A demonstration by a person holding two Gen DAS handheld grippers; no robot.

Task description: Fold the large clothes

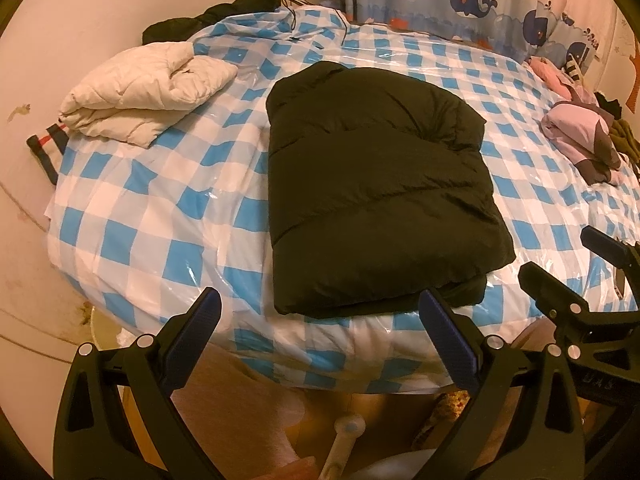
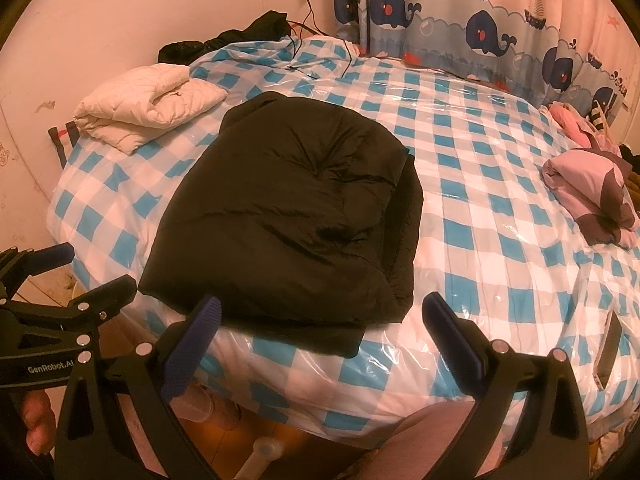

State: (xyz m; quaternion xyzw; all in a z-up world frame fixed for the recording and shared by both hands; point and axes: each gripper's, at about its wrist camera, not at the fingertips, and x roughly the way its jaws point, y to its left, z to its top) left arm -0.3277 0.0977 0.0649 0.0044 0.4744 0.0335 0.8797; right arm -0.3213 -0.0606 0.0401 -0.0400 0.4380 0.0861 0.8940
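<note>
A black puffer jacket [image 1: 376, 184] lies folded into a rough rectangle on the blue-and-white checked bed [image 1: 168, 184]; it also shows in the right wrist view [image 2: 288, 216]. My left gripper [image 1: 320, 308] is open and empty, held just off the bed's near edge in front of the jacket's near hem. My right gripper [image 2: 320, 312] is open and empty, also at the near edge beside the jacket's near corner. Each gripper shows in the other's view: the right one [image 1: 568, 264], the left one [image 2: 80, 268].
A folded cream quilted jacket [image 1: 148, 92] lies at the far left. A folded pink garment [image 2: 588, 196] lies at the right. Dark clothes [image 1: 224, 12] and a cable sit at the far side. A phone [image 2: 608, 348] lies near the right edge. A whale curtain [image 2: 460, 12] hangs behind.
</note>
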